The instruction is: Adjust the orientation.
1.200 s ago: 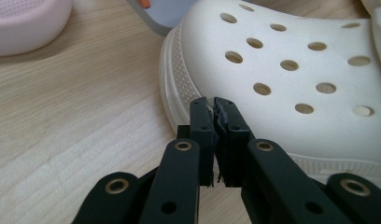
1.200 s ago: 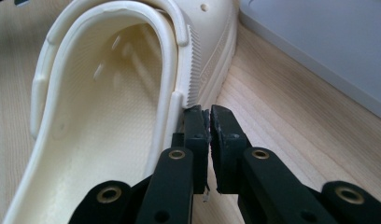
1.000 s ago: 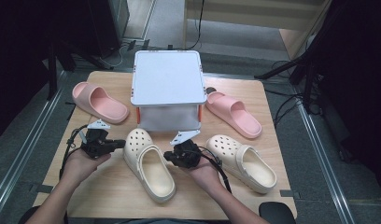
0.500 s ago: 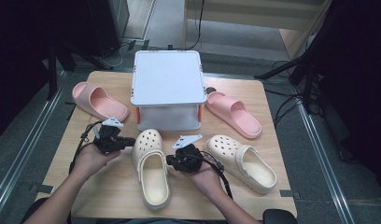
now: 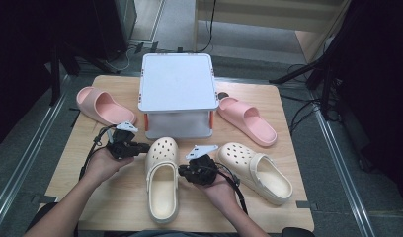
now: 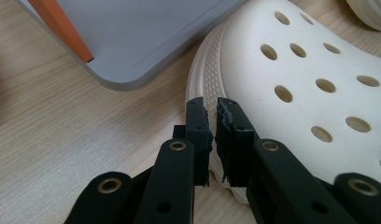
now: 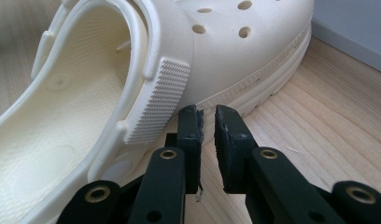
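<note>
On the wooden table (image 5: 268, 98), below the grey box (image 5: 177, 94), our cream clog (image 5: 162, 180) lies at lower centre, long axis running up the frame, toe toward the box. Left gripper (image 5: 140, 147) is at its toe's left edge, right gripper (image 5: 182, 170) just right of its strap. Both have just been opening, to a narrow gap holding nothing. The clog is perforated and ridge-soled.

Cream clog (image 5: 162, 180) upright on the wooden surface (image 5: 268, 207), toe toward the grey box.

It is a perforated foam shoe with round holes over the toe, a ribbed sole edge, and a heel strap folded forward across the opening; its toe lies just beside the box's front, its heel toward the person.
</note>
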{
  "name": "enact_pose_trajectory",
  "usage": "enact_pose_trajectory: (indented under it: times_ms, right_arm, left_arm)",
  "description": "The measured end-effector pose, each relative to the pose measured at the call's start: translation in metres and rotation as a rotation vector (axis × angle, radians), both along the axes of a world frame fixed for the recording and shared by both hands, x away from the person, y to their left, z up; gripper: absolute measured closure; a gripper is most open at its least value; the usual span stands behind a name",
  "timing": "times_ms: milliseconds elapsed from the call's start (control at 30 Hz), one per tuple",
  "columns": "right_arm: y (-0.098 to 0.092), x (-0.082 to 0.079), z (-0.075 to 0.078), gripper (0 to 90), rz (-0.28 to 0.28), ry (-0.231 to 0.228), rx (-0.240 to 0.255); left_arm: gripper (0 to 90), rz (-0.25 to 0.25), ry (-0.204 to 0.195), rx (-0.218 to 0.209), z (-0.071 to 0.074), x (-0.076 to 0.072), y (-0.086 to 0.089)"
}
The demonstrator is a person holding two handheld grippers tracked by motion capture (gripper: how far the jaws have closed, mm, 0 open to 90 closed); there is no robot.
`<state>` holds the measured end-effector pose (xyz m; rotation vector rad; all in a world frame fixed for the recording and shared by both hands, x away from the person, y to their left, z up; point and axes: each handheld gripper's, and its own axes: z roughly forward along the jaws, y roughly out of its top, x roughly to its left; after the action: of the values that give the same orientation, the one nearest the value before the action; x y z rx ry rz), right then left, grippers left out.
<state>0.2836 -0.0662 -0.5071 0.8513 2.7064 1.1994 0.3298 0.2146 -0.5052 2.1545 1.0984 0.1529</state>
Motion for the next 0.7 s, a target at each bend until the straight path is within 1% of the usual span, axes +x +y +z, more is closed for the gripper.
enact_pose_trajectory:
  times_ms: [100,133,167,200,267,333,367,400,433,467,500,533,567,633,667,700]
  right_arm:
    - [0.000,0.000,0.000,80.3,0.000,-0.005,0.000]
    - [0.000,0.000,0.000,77.9,-0.002,-0.010,-0.004]
    - [0.000,0.000,0.000,77.9,-0.002,-0.010,-0.004]
    - [-0.003,0.001,0.001,75.9,-0.008,-0.015,0.010]
    - [-0.005,0.002,0.004,73.8,-0.012,-0.023,0.022]
    - [-0.008,0.002,0.006,70.6,-0.017,-0.035,0.033]
    - [-0.008,0.002,0.006,70.6,-0.017,-0.035,0.033]
    - [-0.011,0.003,0.009,68.2,-0.038,-0.034,0.043]
    - [-0.011,0.003,0.009,68.2,-0.038,-0.034,0.043]
    - [-0.013,0.003,0.013,66.6,-0.054,-0.024,0.062]
    - [-0.013,0.003,0.013,66.6,-0.054,-0.024,0.062]
    - [-0.016,0.001,0.017,65.8,-0.068,-0.025,0.072]
    - [-0.017,0.001,0.018,65.0,-0.068,-0.028,0.076]
    - [-0.018,0.000,0.020,63.8,-0.076,-0.023,0.086]
    - [-0.021,-0.002,0.025,61.5,-0.090,-0.018,0.107]
    - [-0.021,-0.002,0.025,61.5,-0.090,-0.018,0.107]
  left_arm:
    - [81.4,0.000,-0.001,0.003,0.000,0.000,0.000]
    - [78.8,0.000,-0.001,0.008,0.001,0.000,0.001]
    - [76.6,0.000,-0.001,0.008,0.001,0.000,0.001]
    - [75.9,0.008,0.010,-0.005,0.005,0.000,0.004]
    - [75.2,0.011,0.001,-0.018,0.010,-0.001,0.007]
    - [72.8,0.014,0.005,-0.024,0.014,-0.002,0.010]
    - [71.5,0.014,0.005,-0.024,0.014,-0.002,0.010]
    - [70.7,0.014,0.010,-0.043,0.018,-0.004,0.012]
    - [69.9,0.014,0.010,-0.043,0.018,-0.004,0.012]
    - [68.5,0.015,0.010,-0.056,0.023,-0.007,0.012]
    - [67.4,0.015,0.010,-0.056,0.023,-0.007,0.012]
    - [65.8,0.005,0.006,-0.054,0.029,-0.009,0.012]
    - [65.5,0.000,0.004,-0.054,0.032,-0.010,0.012]
    - [63.7,-0.002,0.000,-0.058,0.035,-0.010,0.011]
    - [63.2,-0.006,-0.002,-0.060,0.039,-0.011,0.010]
    - [63.2,-0.011,-0.008,-0.059,0.041,-0.011,0.010]
